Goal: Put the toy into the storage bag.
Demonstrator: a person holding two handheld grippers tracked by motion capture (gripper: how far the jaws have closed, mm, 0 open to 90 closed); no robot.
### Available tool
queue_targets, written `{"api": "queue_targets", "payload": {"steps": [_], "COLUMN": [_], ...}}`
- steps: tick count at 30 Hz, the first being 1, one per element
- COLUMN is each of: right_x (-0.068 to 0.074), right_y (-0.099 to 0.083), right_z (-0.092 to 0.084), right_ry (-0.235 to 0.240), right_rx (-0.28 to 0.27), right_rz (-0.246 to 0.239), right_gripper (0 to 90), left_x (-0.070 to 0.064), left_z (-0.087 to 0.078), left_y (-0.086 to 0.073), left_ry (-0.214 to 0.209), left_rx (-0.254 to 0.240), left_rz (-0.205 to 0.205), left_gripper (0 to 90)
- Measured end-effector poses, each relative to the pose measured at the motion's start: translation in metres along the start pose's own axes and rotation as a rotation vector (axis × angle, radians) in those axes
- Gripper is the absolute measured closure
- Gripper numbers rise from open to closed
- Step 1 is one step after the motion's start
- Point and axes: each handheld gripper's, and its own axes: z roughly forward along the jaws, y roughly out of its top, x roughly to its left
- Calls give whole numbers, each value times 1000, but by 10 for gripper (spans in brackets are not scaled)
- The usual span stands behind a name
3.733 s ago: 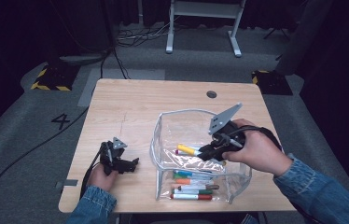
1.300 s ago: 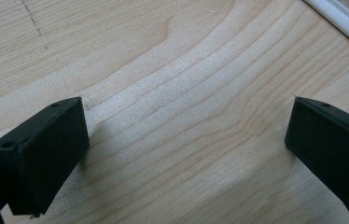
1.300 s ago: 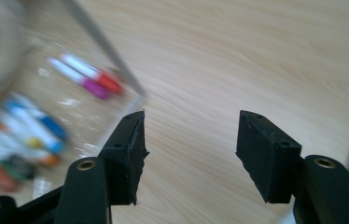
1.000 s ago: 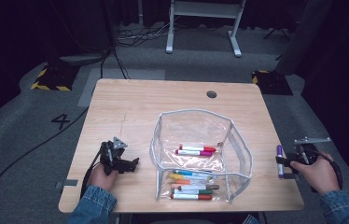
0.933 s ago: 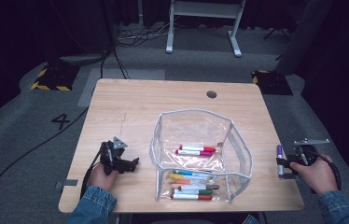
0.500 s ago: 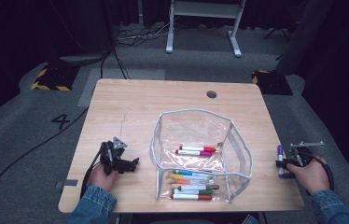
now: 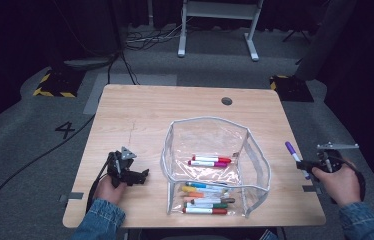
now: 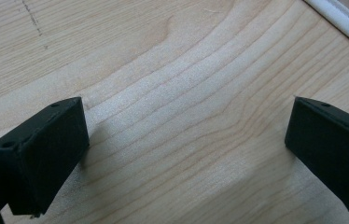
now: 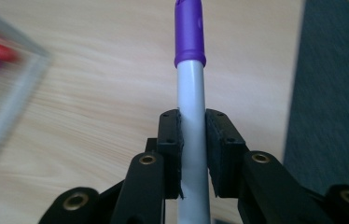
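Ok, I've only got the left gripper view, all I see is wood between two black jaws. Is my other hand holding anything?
Observer: Yes. The right tool is shut on a purple-capped marker, gripped on its white barrel.
Operator: Where is that hand, over the table?
Observer: At the table's right edge, in the high view, with the cap pointing up and away from the person.
Operator: And that white strip in my top corner?
Observer: Likely the rim of a clear pouch standing open mid-table, to the right of your left tool.
Operator: Anything in it?
Observer: Several coloured markers lie inside.
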Motion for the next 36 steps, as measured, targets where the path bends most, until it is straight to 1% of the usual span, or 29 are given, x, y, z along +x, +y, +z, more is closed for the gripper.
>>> {"api": "queue_targets", "payload": {"steps": [3, 5, 7, 8, 10, 12, 15, 16, 18, 19, 20, 22, 23, 24, 26, 28, 29, 31, 33, 36], "right_x": [27, 47, 65, 76, 91, 108, 132, 142, 156, 166, 173, 192, 197, 206, 215, 227, 229, 237, 244, 253], "right_y": [28, 45, 59, 67, 77, 86, 96, 100, 105, 107, 108, 110, 111, 111, 111, 111, 111, 110, 109, 109], "right_z": [-35, -57, -76, -85, -96, -105, -111, -111, -109, -105, -103, -92, -87, -80, -68, -51, -48, -34, -24, -10], "right_ry": [81, 132, 166, 191, 227, 265, 326, 352, 379, 402, 418, 450, 462, 483, 502, 534, 537, 553, 558, 567], "right_rx": [-84, -115, -134, -145, -145, -142, -120, -106, -79, -61, -45, -4, 10, 37, 76, 127, 141, 194, 240, 289], "right_rz": [-88, -148, -219, -265, -318, -389, -483, -512, -568, -597, -618, -676, -696, -718, -741, -762, -765, -789, -808, -830], "right_gripper": [769, 769, 769, 769, 769, 768, 768, 768, 769, 768, 768, 768, 768, 768, 768, 768, 768, 768, 768, 768], "left_x": [0, 0, 0, 0, 0, 0, 0, -1, -1, -1, -1, -1, -1, 0, -1, -1, 0, 0, 0, 0], "left_z": [0, 0, 0, -1, -1, -1, -2, -2, -2, -2, -2, -2, -2, -2, -2, -2, -2, -2, -2, -2], "left_y": [0, 0, -1, -1, -1, -2, -3, -3, -3, -3, -3, -3, -3, -3, -3, -3, -3, -3, -2, -3], "left_ry": [-1, 1, 3, 3, 3, 0, 0, 0, 0, 0, 0, 0, -1, 0, -1, -1, -1, -1, -1, -1], "left_rx": [0, 0, -2, -2, -1, 0, -1, 1, 1, 1, 1, 1, 0, 0, -1, -1, -2, -2, -1, -2], "left_rz": [-1, -1, 1, 1, 1, 3, 3, 2, 2, 2, 2, 2, 3, 3, 2, 3, 4, 4, 3, 4], "left_gripper": [0, 0, 0, 0, 0, 0, 0, 0, 0, 0, 0, 0, 0, 0, 0, 0, 0, 0, 0, 0]}}
